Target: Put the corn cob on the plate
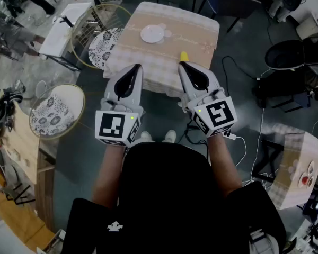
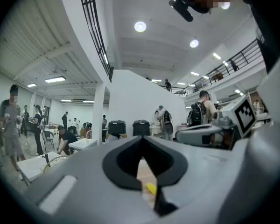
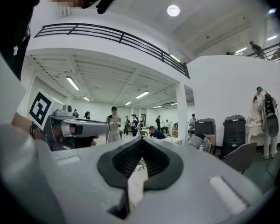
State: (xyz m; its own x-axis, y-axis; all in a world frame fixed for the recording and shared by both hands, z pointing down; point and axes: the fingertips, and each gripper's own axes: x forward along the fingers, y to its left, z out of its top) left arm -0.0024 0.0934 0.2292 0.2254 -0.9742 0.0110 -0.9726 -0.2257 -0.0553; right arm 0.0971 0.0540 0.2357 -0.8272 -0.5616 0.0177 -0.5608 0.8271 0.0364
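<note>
A small table (image 1: 201,28) with a checked cloth stands ahead of me. A white plate (image 1: 151,34) sits near its middle. The yellow corn cob (image 1: 184,55) lies near the table's front edge, partly hidden behind the tip of my right gripper (image 1: 182,64). That gripper is shut and empty, held level in front of the table. My left gripper (image 1: 136,67) is beside it, also shut with nothing in it. In the left gripper view a bit of the corn cob (image 2: 150,188) shows through the gap below the closed tips of the left gripper (image 2: 141,138). In the right gripper view the right gripper (image 3: 141,140) has its tips together.
Two round wire chairs with patterned cushions (image 1: 103,46) (image 1: 50,112) stand left of the table. A white table (image 1: 69,25) is at the far left. A black chair (image 1: 294,54), floor cables (image 1: 254,142) and another cloth-covered table (image 1: 294,160) are on the right. People stand in the hall.
</note>
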